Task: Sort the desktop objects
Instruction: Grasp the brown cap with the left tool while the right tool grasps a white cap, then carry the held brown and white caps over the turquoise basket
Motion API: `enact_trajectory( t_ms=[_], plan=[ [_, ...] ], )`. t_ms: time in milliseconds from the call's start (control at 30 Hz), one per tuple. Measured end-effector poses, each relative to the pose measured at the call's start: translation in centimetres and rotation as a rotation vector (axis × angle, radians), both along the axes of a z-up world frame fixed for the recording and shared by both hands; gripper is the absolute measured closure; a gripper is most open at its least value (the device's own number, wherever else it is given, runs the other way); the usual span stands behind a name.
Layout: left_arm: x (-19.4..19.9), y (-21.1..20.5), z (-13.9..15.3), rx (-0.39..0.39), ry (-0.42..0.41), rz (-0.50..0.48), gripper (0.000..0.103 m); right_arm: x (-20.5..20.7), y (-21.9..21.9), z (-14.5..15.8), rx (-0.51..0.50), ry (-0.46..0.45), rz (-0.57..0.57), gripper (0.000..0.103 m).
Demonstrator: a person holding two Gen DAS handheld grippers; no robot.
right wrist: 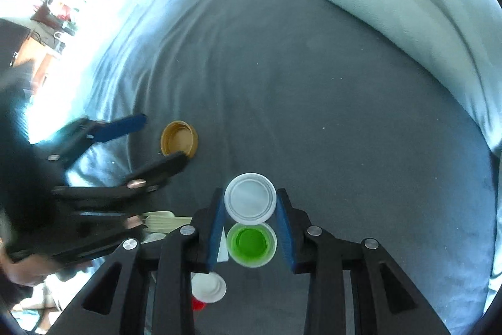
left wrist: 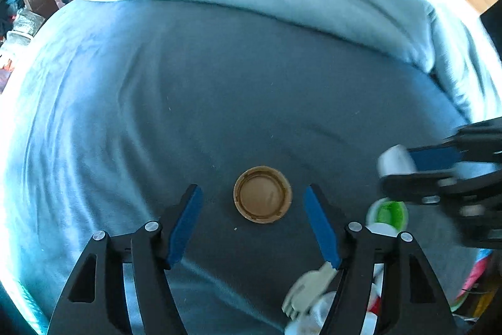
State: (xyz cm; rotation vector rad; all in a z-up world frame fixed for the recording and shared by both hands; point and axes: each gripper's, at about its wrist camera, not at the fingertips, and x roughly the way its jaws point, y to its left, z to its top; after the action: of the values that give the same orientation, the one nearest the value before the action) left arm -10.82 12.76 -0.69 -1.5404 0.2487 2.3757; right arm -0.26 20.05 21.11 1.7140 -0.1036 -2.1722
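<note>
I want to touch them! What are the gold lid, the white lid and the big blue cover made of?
The gold lid looks like hard plastic with a dull shine: it has moulded rings and a ridged rim. The white lid looks like smooth, slightly glossy plastic. The blue cover is soft matte cloth; it wrinkles into folds.

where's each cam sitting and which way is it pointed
Left wrist: rides on the left tongs, looking forward and down at the brown lid on the grey blanket; its own two blue-padded fingers, spread wide, frame the view.
Right wrist: rides on the right tongs, looking down at the white lid gripped between its fingers, above the green cup.
Shared: brown lid, green cup, white lid, blanket; each view also shows the other tongs at its edge.
</note>
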Motion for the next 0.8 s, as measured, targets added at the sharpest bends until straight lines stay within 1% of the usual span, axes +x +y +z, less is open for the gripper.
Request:
enact_trajectory(
  t_ms=[67, 133, 167, 200, 233, 267, 333, 433, 533, 633, 800],
  plan=[
    [-0.2, 0.1, -0.7, -0.030, -0.003, -0.010, 0.048, -0.3, 0.2, 0.6, -0.009, 0.004, -0.004, 0.069],
    [0.2, -0.1, -0.5, -0.048, 0.016, -0.026, 0.070, -0.2, 0.6, 1.2, -0.017, 0.011, -0.007, 0.069],
    [0.0, -0.4, -0.1, -0.037, -0.003, -0.020, 0.069, -0.3, 0.9, 1.6, -0.023, 0.015, -0.011, 0.069],
    [-0.1, -0.4, 0.5, -0.009, -0.019, -0.012, 0.070, -0.2, 1.1, 2.1, -0.030, 0.020, -0.016, 0.069],
    [0.1, -0.1, 1.6, 0.003, -0.017, -0.009, 0.070, -0.3, 1.5, 2.7, -0.036, 0.026, -0.020, 0.069],
    [1.1, -0.7, 1.9, 0.018, -0.016, -0.011, 0.070, -0.3, 1.8, 3.5, -0.040, 0.035, -0.025, 0.069],
    [1.5, -0.4, 5.1, 0.051, 0.000, -0.002, 0.070, -0.3, 2.2, 5.4, -0.045, 0.058, -0.038, 0.069],
    [2.3, 0.0, 10.5, 0.063, 0.055, 0.020, 0.069, -0.3, 2.8, 9.5, -0.053, 0.113, -0.044, 0.069],
    [2.6, -0.1, 15.1, 0.070, 0.080, 0.059, 0.069, -0.2, 3.3, 13.1, -0.069, 0.141, -0.043, 0.069],
    [2.4, -0.6, 19.2, 0.071, 0.105, 0.103, 0.069, 0.5, 2.8, 17.4, -0.080, 0.182, -0.013, 0.069],
    [5.0, -3.6, 25.0, 0.044, 0.150, 0.127, 0.069, 1.2, 1.3, 23.0, -0.090, 0.252, 0.039, 0.068]
  ],
)
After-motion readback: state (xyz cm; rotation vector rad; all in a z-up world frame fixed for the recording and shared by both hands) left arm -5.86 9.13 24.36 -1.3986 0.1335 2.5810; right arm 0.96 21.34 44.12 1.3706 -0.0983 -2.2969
